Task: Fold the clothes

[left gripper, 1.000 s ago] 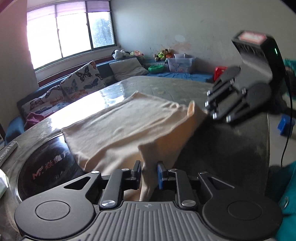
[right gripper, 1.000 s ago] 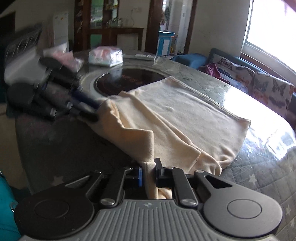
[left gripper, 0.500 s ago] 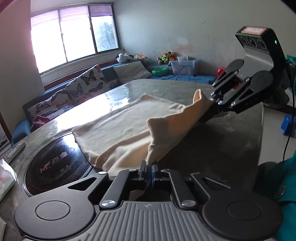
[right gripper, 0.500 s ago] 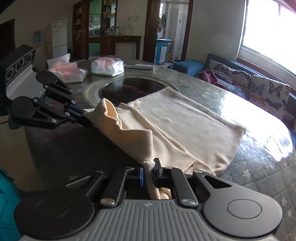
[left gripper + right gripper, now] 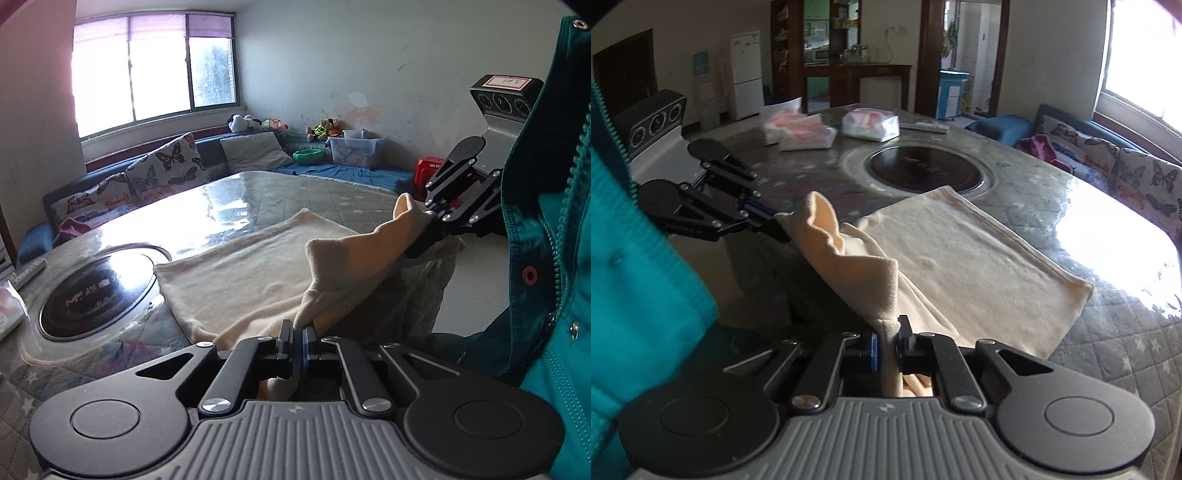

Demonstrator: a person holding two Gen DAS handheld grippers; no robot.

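Cream fleece garment spread on grey quilted table, near edge lifted, left gripper clamped on one corner, right gripper clamped on other, round black hotplate beyond.

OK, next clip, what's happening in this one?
A person in a teal jacket is folding a cream garment on a quilted table. The left gripper and the right gripper are each shut on a corner of its near edge, which is lifted off the table. The far half lies flat beside the round black cooktop. The fold over is not yet made.
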